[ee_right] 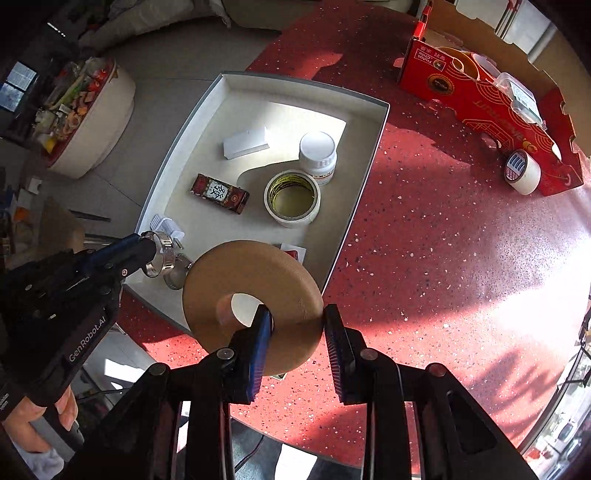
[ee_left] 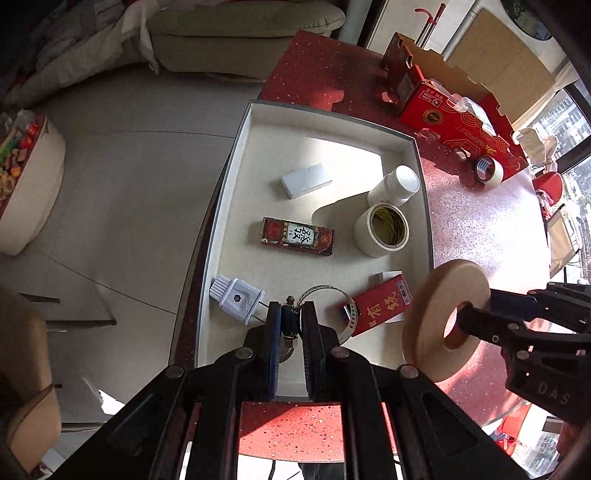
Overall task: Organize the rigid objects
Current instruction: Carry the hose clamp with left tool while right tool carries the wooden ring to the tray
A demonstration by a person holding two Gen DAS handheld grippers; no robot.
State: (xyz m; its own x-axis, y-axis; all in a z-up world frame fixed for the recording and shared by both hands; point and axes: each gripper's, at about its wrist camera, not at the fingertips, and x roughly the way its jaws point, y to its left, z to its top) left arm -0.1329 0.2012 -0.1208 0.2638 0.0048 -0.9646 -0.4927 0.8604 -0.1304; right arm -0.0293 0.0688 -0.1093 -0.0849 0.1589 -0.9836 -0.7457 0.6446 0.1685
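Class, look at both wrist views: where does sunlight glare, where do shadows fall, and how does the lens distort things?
Left wrist view: a sunlit patch in the white tray casts hard shadows behind the white bottle; the tray's edges bow outward. Right wrist view: sunlight washes out the red table at the right; black corners frame the fisheye picture.

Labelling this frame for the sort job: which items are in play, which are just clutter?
In play:
- left gripper, shut on the metal hose clamp
- right gripper, holding the brown tape roll
- white tray

Lying about:
- red carton
- tape roll beside it
- sofa
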